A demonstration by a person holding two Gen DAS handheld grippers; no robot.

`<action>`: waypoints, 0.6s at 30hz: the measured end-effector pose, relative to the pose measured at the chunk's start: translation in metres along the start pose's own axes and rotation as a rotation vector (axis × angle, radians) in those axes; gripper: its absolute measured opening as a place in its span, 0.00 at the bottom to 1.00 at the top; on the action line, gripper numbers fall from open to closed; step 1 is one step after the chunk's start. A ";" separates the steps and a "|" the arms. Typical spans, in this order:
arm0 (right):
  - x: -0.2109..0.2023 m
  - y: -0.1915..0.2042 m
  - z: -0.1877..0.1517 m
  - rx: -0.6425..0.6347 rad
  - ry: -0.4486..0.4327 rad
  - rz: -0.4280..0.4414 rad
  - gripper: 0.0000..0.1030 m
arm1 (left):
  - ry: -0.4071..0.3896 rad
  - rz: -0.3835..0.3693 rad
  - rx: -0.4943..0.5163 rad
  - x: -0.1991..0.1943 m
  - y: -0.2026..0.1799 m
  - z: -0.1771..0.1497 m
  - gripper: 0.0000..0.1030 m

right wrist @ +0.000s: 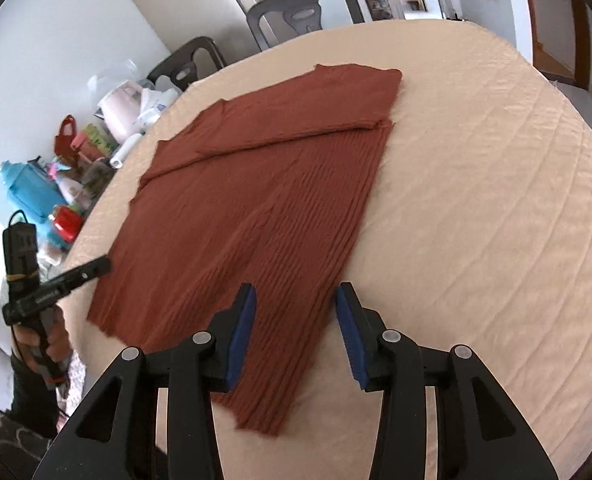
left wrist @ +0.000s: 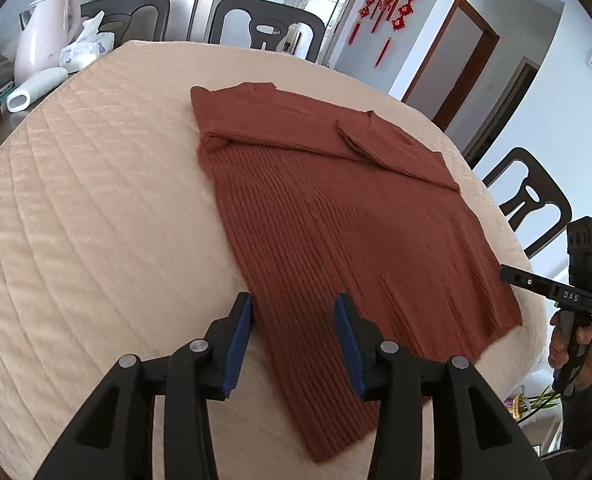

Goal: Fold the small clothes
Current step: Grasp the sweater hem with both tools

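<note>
A rust-red ribbed knit garment [left wrist: 336,216] lies flat on the round table, its sleeves folded across the top. It also shows in the right wrist view [right wrist: 263,184]. My left gripper [left wrist: 293,312] is open, low over the garment's near left hem corner, with nothing between its blue pads. My right gripper [right wrist: 296,304] is open over the near right hem corner, empty. The right gripper also shows from the side in the left wrist view [left wrist: 508,274]; the left gripper shows in the right wrist view [right wrist: 105,264].
A cream quilted cloth covers the round table [left wrist: 95,208]. A pink kettle [left wrist: 45,32], tissue pack [left wrist: 83,48] and a white tube [left wrist: 35,88] stand beyond the far left edge. Dark chairs [left wrist: 263,26] ring the table. Bottles and bags [right wrist: 55,184] crowd a side surface.
</note>
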State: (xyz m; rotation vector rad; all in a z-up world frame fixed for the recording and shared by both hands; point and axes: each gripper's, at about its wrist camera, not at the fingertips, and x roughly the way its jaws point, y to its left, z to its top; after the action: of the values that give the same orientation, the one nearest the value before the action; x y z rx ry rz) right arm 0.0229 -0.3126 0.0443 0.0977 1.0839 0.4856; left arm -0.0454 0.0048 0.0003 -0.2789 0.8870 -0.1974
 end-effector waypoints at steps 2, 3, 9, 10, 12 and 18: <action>-0.004 0.005 -0.007 -0.015 -0.003 0.006 0.41 | -0.007 -0.006 -0.010 -0.003 -0.003 -0.005 0.43; -0.003 0.007 -0.008 -0.018 0.000 0.005 0.41 | -0.012 -0.007 -0.017 -0.004 -0.003 -0.006 0.43; 0.003 0.007 -0.011 -0.013 0.008 -0.017 0.07 | -0.015 0.016 -0.018 0.001 -0.003 -0.004 0.08; 0.002 0.002 -0.011 0.013 0.005 0.007 0.07 | -0.009 -0.002 -0.033 0.001 0.001 -0.003 0.08; -0.003 0.000 -0.011 0.008 -0.008 -0.008 0.07 | -0.017 -0.009 -0.046 -0.003 0.006 -0.003 0.08; -0.018 -0.019 -0.016 0.045 -0.033 -0.038 0.07 | -0.037 -0.015 -0.094 -0.015 0.028 -0.008 0.08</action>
State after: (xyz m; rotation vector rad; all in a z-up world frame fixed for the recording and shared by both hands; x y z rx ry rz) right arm 0.0082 -0.3403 0.0455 0.1241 1.0623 0.4239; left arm -0.0594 0.0338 -0.0027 -0.3759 0.8587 -0.1638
